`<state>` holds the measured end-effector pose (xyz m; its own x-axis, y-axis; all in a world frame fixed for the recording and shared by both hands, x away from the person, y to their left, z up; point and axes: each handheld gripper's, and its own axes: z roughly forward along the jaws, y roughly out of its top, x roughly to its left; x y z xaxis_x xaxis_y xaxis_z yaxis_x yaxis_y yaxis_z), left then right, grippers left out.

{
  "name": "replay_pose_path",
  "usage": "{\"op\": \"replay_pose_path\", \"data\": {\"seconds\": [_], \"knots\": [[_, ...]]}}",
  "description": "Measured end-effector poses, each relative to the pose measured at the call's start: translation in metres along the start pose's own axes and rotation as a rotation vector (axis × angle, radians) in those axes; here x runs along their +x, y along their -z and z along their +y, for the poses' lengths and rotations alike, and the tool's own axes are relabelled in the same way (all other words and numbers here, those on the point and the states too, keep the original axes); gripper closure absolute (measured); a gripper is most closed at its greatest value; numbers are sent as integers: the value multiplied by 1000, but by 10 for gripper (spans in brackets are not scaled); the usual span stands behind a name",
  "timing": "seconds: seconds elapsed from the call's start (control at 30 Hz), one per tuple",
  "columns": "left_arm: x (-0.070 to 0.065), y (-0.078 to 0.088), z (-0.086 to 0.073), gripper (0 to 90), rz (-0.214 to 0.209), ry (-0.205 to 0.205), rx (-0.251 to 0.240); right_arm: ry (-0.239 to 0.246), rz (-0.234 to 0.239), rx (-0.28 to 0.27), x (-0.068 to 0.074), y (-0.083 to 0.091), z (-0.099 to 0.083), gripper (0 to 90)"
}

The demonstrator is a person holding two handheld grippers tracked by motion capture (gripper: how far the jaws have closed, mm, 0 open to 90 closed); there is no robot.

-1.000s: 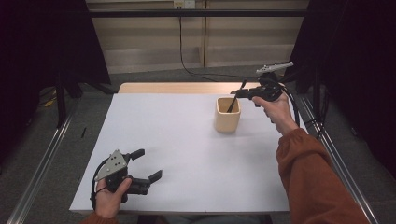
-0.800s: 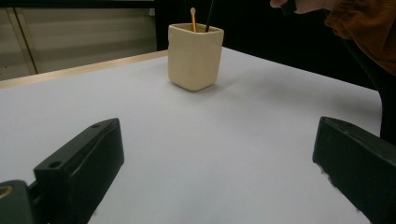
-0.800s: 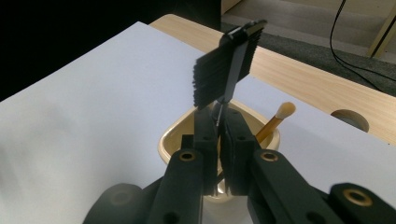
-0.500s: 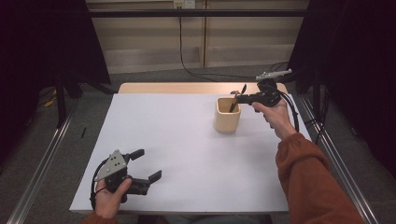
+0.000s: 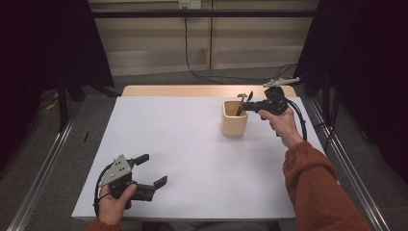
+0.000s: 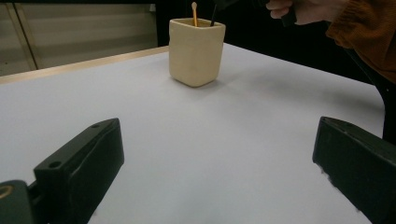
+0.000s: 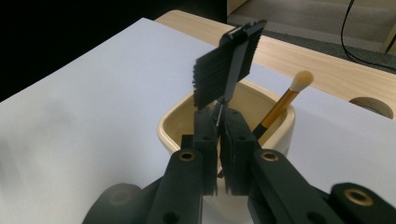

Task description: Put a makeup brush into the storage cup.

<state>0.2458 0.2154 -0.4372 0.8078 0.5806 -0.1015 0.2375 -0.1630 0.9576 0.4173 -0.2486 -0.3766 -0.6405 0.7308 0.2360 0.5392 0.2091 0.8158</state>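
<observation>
The white surface (image 5: 192, 159) lies bare from my left hand-held gripper (image 5: 150, 171), resting released near the front edge, across to the cream cup (image 5: 235, 119) at the right rear. My right hand-held gripper (image 5: 246, 108) is clenched on the black comb brush (image 7: 229, 63), its handle inside the cup. 1 gold-handled brush (image 7: 285, 100) leans in the cup.

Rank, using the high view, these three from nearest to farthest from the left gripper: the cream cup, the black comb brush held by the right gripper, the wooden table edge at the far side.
From the left gripper:
1. Cream cup, right of centre.
2. Black comb brush, over the cup, in the right gripper.
3. Wooden table edge, at the far side.
</observation>
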Motion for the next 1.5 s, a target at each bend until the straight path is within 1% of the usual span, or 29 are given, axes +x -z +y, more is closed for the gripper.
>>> {"op": "replay_pose_path", "data": {"seconds": [0.07,0.2,0.3,0.37,0.43,0.6,0.7,0.77,0.8,0.87,0.9,0.93,1.0,1.07,1.13,1.17,1.23,1.3,1.37,1.43,1.5], "knots": [[0,-1,0,21,1,0,3,-7,3,-8,-1,0,-1,852],[1,-2,0,20,-1,1,3,0,12,-17,-1,0,-3,841],[1,-3,1,20,-2,2,2,2,12,-15,-2,-1,-5,791],[2,-4,0,20,-3,2,7,4,23,-25,-3,0,-6,749],[2,-4,0,21,0,11,8,1,21,-32,-3,0,-8,700],[3,-3,0,21,3,7,7,13,12,-57,-2,0,-9,562],[3,-2,0,21,2,7,5,19,3,-75,0,1,-8,468],[3,-2,0,21,2,8,5,19,-16,-84,1,2,-7,394],[4,-2,0,20,2,10,5,22,-16,-87,2,2,-8,374],[4,-2,0,21,6,14,5,25,-30,-90,2,1,-8,313],[4,-3,0,21,7,14,5,26,-24,-94,2,1,-8,279],[4,-3,0,20,8,19,5,22,-28,-95,2,0,-8,249],[4,-3,0,21,8,15,8,21,-21,-93,3,-1,-9,211],[4,-2,0,20,10,16,6,24,-30,-95,4,-2,-9,145],[4,-1,0,21,12,24,2,18,-27,-97,5,-1,-9,109],[4,0,0,21,16,23,3,24,-31,-100,6,-1,-10,69],[4,1,0,20,12,21,-3,34,-42,-103,8,0,-11,20],[4,2,0,20,12,22,-11,46,-38,-105,11,1,-13,12],[3,2,0,20,11,28,-11,46,-37,-108,13,2,-14,12],[4,3,0,20,14,25,-7,53,-34,-112,16,3,-14,14],[5,4,0,20,19,39,-12,48,-30,-121,17,5,-14,18]]}}
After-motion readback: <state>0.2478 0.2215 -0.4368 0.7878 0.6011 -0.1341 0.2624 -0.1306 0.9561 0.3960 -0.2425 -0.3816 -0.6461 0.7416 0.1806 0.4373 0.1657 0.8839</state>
